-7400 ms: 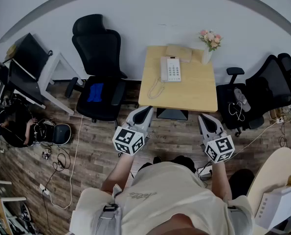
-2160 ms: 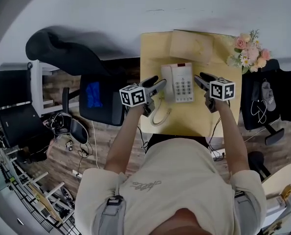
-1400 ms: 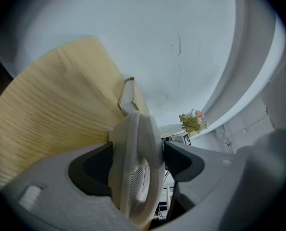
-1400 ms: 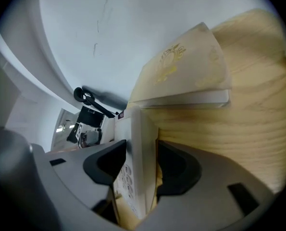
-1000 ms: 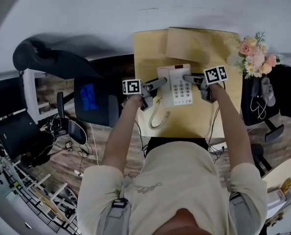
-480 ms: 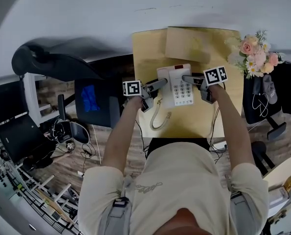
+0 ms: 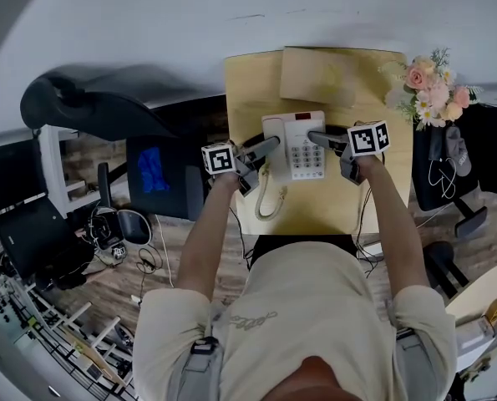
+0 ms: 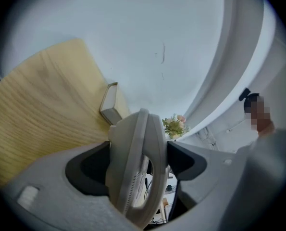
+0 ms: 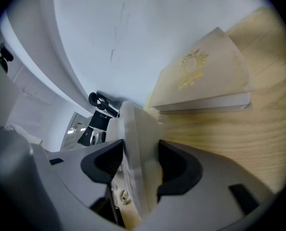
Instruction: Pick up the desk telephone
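The white desk telephone (image 7: pixel 294 144) sits on the light wooden table (image 7: pixel 332 207), keypad up, its coiled cord (image 7: pixel 269 199) trailing toward the front edge. My left gripper (image 7: pixel 269 143) clamps the phone's left side, where the handset lies. My right gripper (image 7: pixel 313 136) clamps the right side. In the left gripper view the phone's edge (image 8: pixel 138 167) fills the gap between both pads. The right gripper view shows the phone's other edge (image 9: pixel 138 162) wedged between the jaws, which stand wide around it. Whether the phone has left the tabletop cannot be told.
A tan book (image 7: pixel 332 78) lies at the back of the table, just behind the phone. A vase of pink flowers (image 7: pixel 432 86) stands at the back right corner. A black office chair (image 7: pixel 160 170) is left of the table and another (image 7: pixel 457 174) is to the right.
Both grippers stay on the phone's two sides. Phone and grippers together have shifted a little to the left in the head view, and the left marker cube has turned slightly.
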`<action>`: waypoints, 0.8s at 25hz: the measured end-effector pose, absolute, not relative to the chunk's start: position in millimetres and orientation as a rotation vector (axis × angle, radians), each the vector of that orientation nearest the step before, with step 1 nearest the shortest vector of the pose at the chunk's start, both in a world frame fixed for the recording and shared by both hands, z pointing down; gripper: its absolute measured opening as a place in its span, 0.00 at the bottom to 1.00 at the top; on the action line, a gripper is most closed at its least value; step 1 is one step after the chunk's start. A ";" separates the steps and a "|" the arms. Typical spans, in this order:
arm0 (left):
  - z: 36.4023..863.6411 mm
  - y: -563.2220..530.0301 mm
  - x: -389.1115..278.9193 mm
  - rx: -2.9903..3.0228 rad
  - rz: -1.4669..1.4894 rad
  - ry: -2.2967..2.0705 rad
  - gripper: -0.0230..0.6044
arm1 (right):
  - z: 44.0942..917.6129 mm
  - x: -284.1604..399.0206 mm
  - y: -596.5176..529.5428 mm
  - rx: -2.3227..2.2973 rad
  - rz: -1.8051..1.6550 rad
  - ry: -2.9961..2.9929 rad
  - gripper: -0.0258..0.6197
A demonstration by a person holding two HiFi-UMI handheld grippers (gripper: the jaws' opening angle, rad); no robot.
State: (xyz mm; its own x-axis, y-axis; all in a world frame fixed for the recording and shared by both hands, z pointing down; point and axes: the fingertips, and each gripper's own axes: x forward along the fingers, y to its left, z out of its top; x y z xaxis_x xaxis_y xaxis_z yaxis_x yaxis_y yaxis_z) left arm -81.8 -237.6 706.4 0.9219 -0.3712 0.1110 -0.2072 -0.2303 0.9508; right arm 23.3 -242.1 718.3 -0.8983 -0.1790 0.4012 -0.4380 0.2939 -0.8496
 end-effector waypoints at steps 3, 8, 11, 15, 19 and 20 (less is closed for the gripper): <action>680.7 -238.0 -83.0 1.921 -0.171 -0.421 0.62 | 695.6 22.0 -237.5 0.583 1.605 -2.400 0.40; 621.4 -225.7 -80.9 2.034 -0.204 -0.423 0.62 | 641.5 20.7 -228.4 0.622 1.453 -2.525 0.40; 588.8 -221.3 -80.7 2.097 -0.226 -0.436 0.62 | 609.8 20.7 -226.0 0.629 1.381 -2.581 0.40; 550.2 -206.0 -79.4 2.184 -0.224 -0.443 0.62 | 571.5 20.0 -212.9 0.626 1.291 -2.633 0.40; 518.9 -195.5 -77.9 2.254 -0.222 -0.424 0.62 | 535.1 20.2 -206.8 0.633 1.153 -2.686 0.40; 511.7 -194.0 -77.6 2.264 -0.234 -0.423 0.62 | 526.2 20.6 -206.3 0.644 1.121 -2.697 0.40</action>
